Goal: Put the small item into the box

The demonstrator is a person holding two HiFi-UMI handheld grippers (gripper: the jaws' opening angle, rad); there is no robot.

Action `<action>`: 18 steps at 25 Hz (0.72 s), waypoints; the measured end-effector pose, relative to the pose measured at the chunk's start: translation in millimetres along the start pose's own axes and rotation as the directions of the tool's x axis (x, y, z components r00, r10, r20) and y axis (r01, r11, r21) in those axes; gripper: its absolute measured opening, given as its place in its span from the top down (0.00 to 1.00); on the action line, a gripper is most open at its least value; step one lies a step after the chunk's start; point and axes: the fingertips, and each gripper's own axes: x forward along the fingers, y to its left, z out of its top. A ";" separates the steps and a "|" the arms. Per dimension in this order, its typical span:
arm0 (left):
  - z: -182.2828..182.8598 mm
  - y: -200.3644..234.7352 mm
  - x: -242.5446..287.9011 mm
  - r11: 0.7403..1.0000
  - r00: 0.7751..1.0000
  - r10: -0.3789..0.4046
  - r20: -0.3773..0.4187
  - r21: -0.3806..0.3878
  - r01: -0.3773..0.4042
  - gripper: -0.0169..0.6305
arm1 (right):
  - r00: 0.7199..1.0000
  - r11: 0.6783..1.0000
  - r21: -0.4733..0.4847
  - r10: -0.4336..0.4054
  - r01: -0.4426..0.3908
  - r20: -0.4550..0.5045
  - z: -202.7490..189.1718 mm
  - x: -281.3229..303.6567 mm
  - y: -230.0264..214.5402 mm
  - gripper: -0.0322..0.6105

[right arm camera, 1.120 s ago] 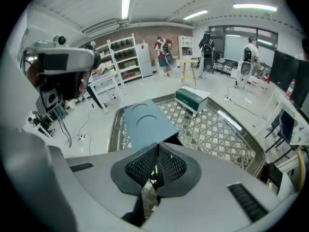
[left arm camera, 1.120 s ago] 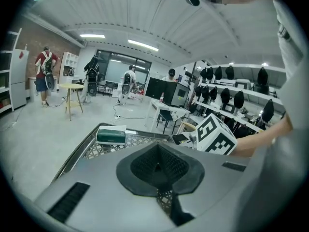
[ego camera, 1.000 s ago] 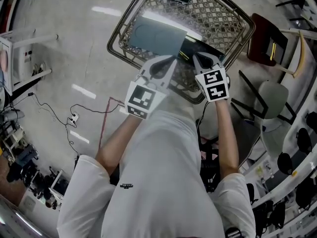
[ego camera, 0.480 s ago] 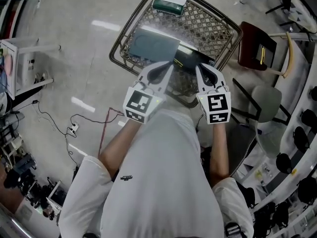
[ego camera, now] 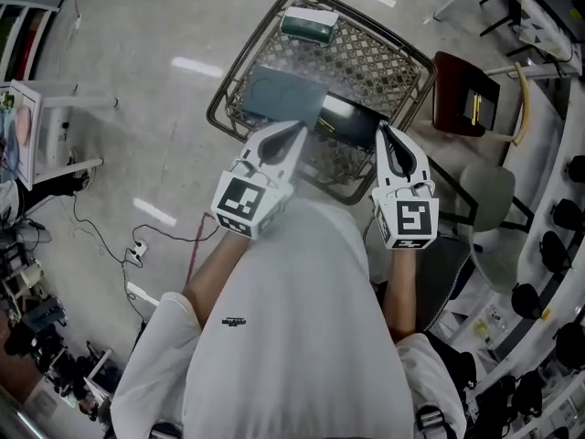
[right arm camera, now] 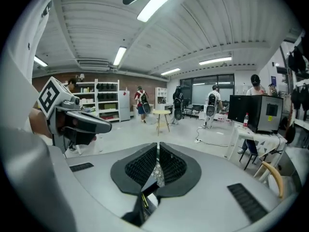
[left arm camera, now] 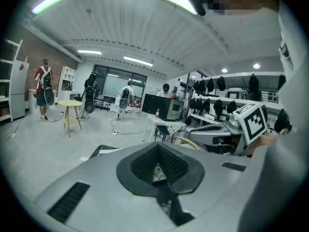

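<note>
A wire basket [ego camera: 225, 88] stands on the floor ahead of me in the head view. In it lie a flat grey-blue box [ego camera: 283, 99], a black box [ego camera: 352, 123] and a small green pack [ego camera: 308, 26] at the far corner. My left gripper [ego camera: 294, 127] is shut and empty above the basket's near edge. My right gripper [ego camera: 383, 131] is shut too, with nothing in it. Both gripper views look out level across the room; the left gripper [left arm camera: 157, 145] and right gripper [right arm camera: 157, 147] each show jaws pressed together. The basket is hidden in both gripper views.
A dark red chair [ego camera: 464, 93] stands right of the basket, a grey seat [ego camera: 489, 199] nearer. Cables [ego camera: 137, 243] trail over the floor at left. A wooden stool [right arm camera: 162, 116], a desk with a black monitor [left arm camera: 163, 108] and several people stand far off.
Both grippers have drawn back from the basket toward my body and lifted to point level. They stay shut. The basket now shows farther up in the head view.
</note>
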 end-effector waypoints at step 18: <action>35.1 -18.8 -36.5 0.999 0.993 0.009 0.114 0.041 -0.014 0.97 | 0.987 0.999 0.009 -0.046 0.045 0.154 30.6 -46.0 18.7 0.93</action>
